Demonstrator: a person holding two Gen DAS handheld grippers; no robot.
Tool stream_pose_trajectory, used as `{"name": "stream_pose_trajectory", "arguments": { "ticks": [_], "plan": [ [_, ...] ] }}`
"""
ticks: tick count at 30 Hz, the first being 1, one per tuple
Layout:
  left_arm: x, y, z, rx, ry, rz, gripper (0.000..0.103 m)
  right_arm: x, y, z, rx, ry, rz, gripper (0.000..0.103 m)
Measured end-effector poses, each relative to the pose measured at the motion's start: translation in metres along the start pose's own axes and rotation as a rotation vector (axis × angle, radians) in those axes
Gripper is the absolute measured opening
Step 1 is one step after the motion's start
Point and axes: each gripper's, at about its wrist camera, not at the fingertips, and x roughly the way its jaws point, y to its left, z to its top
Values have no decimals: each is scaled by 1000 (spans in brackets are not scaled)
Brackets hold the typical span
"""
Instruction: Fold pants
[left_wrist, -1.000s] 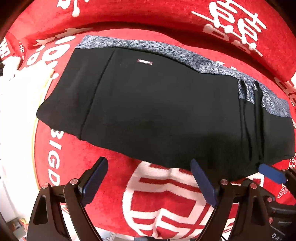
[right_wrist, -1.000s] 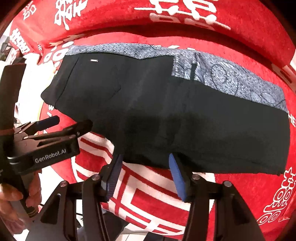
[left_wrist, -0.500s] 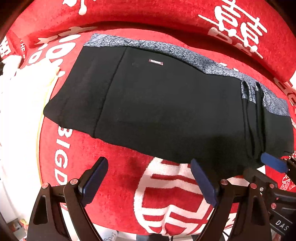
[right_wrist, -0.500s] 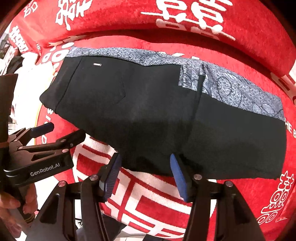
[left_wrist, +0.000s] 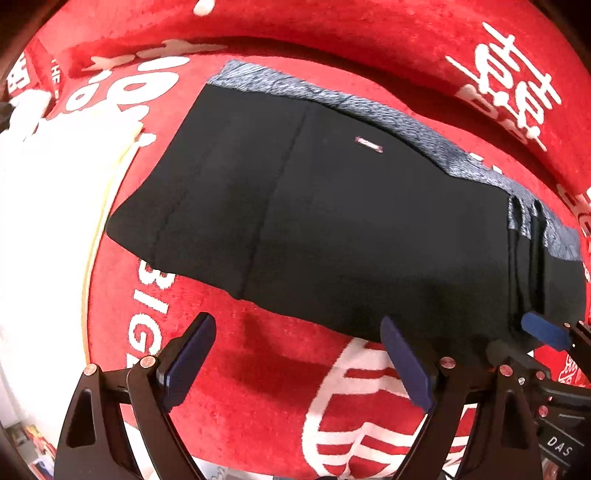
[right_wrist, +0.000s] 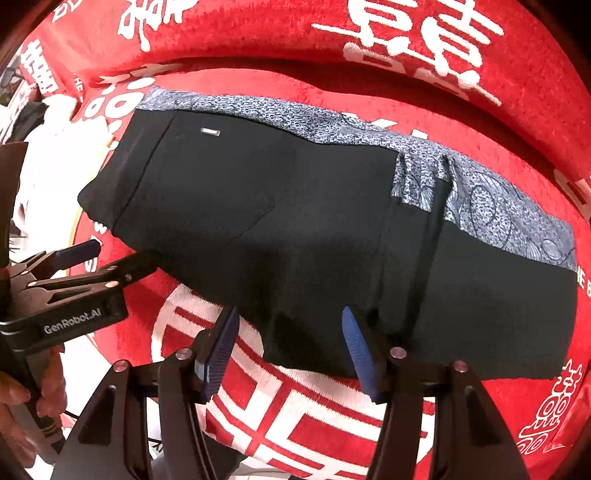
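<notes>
Black pants (left_wrist: 332, 229) with a grey patterned band along the far edge lie flat, folded lengthwise, on a red blanket; they also show in the right wrist view (right_wrist: 295, 229). My left gripper (left_wrist: 295, 358) is open and empty, just short of the pants' near edge, over bare blanket. My right gripper (right_wrist: 288, 347) is open, its jaws on either side of the pants' near edge, not closed on it. A vertical crease (right_wrist: 432, 229) runs across the pants right of centre.
The red blanket (left_wrist: 258, 387) with white characters covers the surface and rises behind (right_wrist: 258, 44). A white cloth (left_wrist: 44, 206) lies at the left. Each gripper shows in the other's view: the right one (left_wrist: 543, 332), the left one (right_wrist: 77, 273).
Both grippers have shifted right and closer to the pants' near edge. The pants have not moved.
</notes>
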Motion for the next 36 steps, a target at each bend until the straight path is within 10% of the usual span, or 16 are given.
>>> {"name": "stream_pose_trajectory", "arguments": {
  "ticks": [36],
  "plan": [
    [12, 61, 12, -102, -2, -67, 92, 35, -3, -2, -6, 53, -11, 72]
  ]
}}
